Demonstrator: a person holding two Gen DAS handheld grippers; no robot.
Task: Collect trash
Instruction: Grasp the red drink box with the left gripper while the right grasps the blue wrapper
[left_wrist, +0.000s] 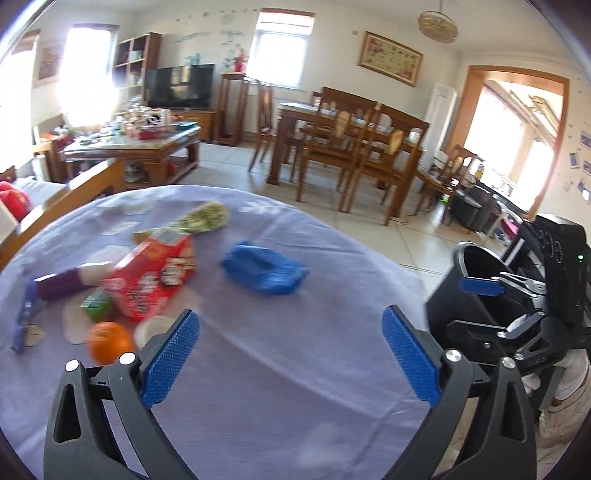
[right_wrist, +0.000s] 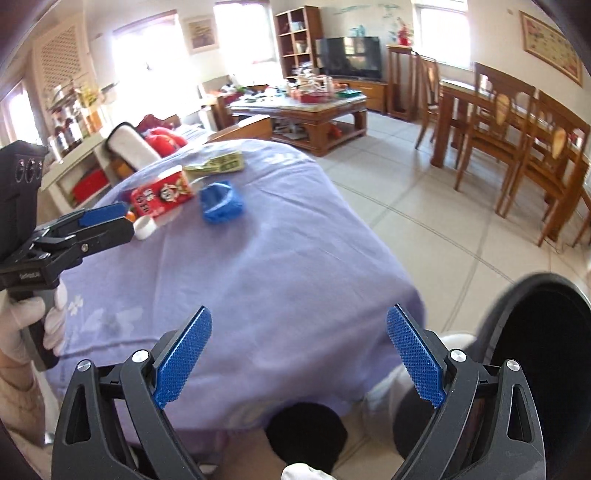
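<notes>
A lilac-covered table (left_wrist: 258, 369) holds a heap of items: a red snack box (left_wrist: 151, 280), a green patterned wrapper (left_wrist: 205, 218), a crumpled blue packet (left_wrist: 264, 271), a small green carton (left_wrist: 96, 303), an orange (left_wrist: 109, 341), a white cup (left_wrist: 155, 330) and a purple tube (left_wrist: 59, 286). My left gripper (left_wrist: 290, 354) is open and empty, above the cloth just near of the heap. My right gripper (right_wrist: 299, 354) is open and empty over the table's near right edge, beside a black bin (right_wrist: 546, 354). The red box (right_wrist: 162, 194) and blue packet (right_wrist: 221, 201) show far ahead.
The black bin (left_wrist: 476, 291) stands on the floor right of the table. A wooden dining table with chairs (left_wrist: 351, 147) is behind, a cluttered coffee table (left_wrist: 140, 144) and TV further back. A sofa with a red cushion (right_wrist: 162, 138) is left.
</notes>
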